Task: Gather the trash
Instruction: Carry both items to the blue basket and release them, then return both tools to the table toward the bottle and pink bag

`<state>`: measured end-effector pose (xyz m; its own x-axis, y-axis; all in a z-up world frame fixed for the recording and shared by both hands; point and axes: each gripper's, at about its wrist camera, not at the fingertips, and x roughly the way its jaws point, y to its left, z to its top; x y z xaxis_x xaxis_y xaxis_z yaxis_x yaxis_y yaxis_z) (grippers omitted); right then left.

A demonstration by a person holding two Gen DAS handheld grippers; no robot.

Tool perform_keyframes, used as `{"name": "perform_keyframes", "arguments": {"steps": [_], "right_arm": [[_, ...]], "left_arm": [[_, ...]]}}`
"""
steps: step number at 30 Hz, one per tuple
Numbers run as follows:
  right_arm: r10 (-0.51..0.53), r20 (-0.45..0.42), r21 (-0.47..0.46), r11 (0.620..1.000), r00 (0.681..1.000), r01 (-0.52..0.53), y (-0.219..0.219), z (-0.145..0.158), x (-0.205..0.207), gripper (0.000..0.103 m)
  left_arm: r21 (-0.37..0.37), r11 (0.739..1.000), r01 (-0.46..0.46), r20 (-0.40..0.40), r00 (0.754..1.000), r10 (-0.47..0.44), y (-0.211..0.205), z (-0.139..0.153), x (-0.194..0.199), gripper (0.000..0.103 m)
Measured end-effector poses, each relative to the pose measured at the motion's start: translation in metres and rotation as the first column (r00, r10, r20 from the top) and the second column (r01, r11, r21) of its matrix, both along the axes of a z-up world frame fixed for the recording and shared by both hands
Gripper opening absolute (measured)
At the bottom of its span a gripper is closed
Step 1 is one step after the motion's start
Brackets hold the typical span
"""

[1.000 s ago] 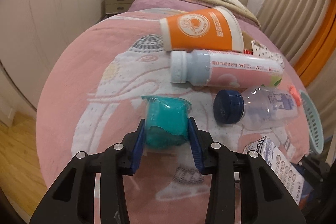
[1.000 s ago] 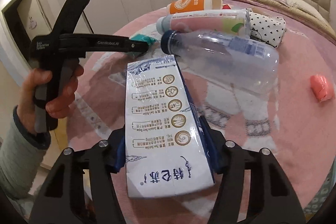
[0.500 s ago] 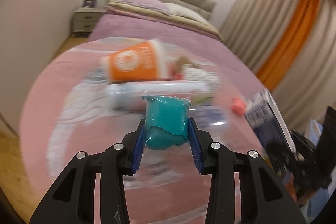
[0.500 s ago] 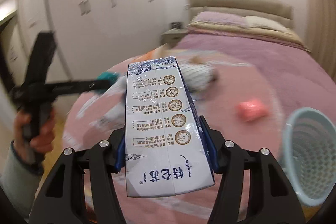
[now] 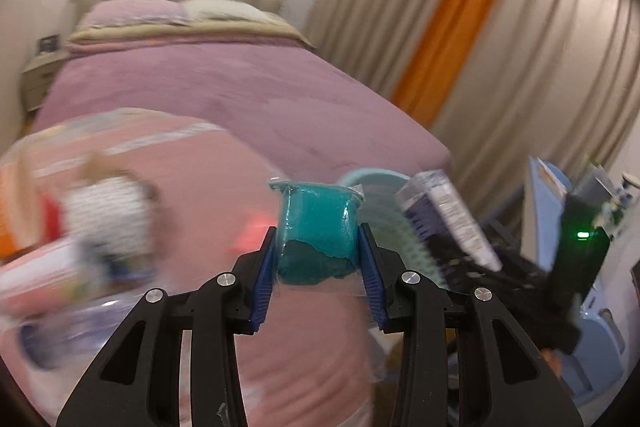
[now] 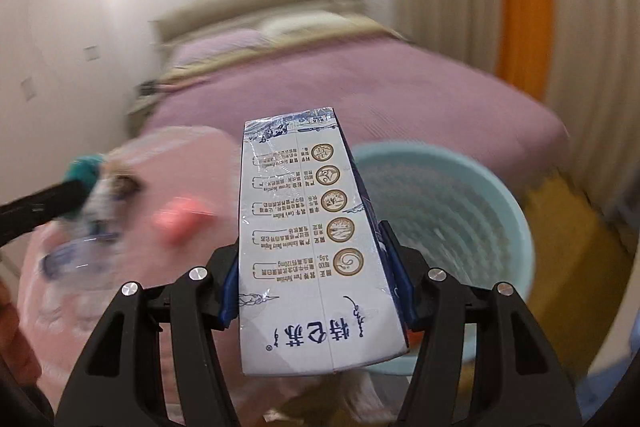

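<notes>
Newly nearer basket, carton between tongs

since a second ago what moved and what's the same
Both grippers swung from the pink blanket's trash pile toward the pale blue basket, now just beyond the milk carton. Unchanged: left gripper clamps the teal packet, right gripper the carton.

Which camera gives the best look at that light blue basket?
The right wrist view: the basket shows its wide open rim beside the milk carton. In the left wrist view only part of its rim shows behind the teal cup.
</notes>
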<state>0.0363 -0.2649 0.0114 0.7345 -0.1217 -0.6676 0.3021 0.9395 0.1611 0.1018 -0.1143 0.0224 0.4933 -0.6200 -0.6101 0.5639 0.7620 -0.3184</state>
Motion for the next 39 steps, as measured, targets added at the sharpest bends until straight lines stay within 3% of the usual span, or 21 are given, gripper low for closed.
{"name": "perform_keyframes", "arguments": {"steps": [5, 8, 10, 11, 12, 17, 25, 32, 36, 39], "right_arm": [[-0.147, -0.100, 0.090, 0.984, 0.984, 0.156, -0.058, -0.038, 0.003, 0.056], [-0.182, -0.128, 0.126, 0.972, 0.975, 0.198, -0.079, -0.050, 0.001, 0.057], [-0.193, -0.146, 0.133, 0.968, 0.970, 0.213, -0.088, -0.056, 0.002, 0.059], [-0.197, -0.151, 0.138, 0.966, 0.969, 0.218, -0.093, -0.058, -0.001, 0.061], [-0.205, -0.151, 0.146, 0.963, 0.967, 0.227, -0.097, -0.059, -0.003, 0.065], [-0.213, -0.140, 0.153, 0.960, 0.967, 0.234, -0.102, -0.062, -0.008, 0.069], [-0.134, -0.067, 0.132, 0.981, 0.989, 0.142, -0.076, -0.035, -0.010, 0.069], [0.046, 0.069, 0.065, 0.997, 0.997, -0.051, -0.007, 0.010, -0.008, 0.069], [0.172, 0.114, 0.018, 0.984, 0.978, -0.175, 0.037, 0.025, -0.003, 0.069], [0.240, 0.112, -0.005, 0.971, 0.964, -0.240, 0.066, 0.029, 0.009, 0.069]], "left_arm": [[0.060, 0.994, 0.094, -0.055, 0.994, -0.091, -0.076, -0.023, 0.014, 0.037], [0.075, 0.991, 0.108, -0.065, 0.993, -0.103, -0.103, -0.031, 0.020, 0.038], [0.089, 0.989, 0.122, -0.061, 0.991, -0.117, -0.119, -0.037, 0.022, 0.046], [0.096, 0.988, 0.121, -0.059, 0.991, -0.116, -0.122, -0.038, 0.019, 0.061], [0.100, 0.988, 0.116, -0.049, 0.993, -0.111, -0.124, -0.040, 0.020, 0.064], [0.114, 0.985, 0.132, -0.007, 0.991, -0.132, -0.117, -0.041, 0.010, 0.060], [0.065, 0.995, 0.070, 0.060, 0.996, -0.074, -0.067, -0.015, -0.009, 0.060], [0.011, 0.998, -0.064, 0.114, 0.991, 0.062, 0.011, 0.011, -0.023, 0.054], [0.008, 0.978, -0.207, 0.122, 0.971, 0.205, 0.079, 0.014, -0.028, 0.054], [0.034, 0.947, -0.320, 0.103, 0.943, 0.315, 0.128, 0.007, -0.027, 0.054]]}}
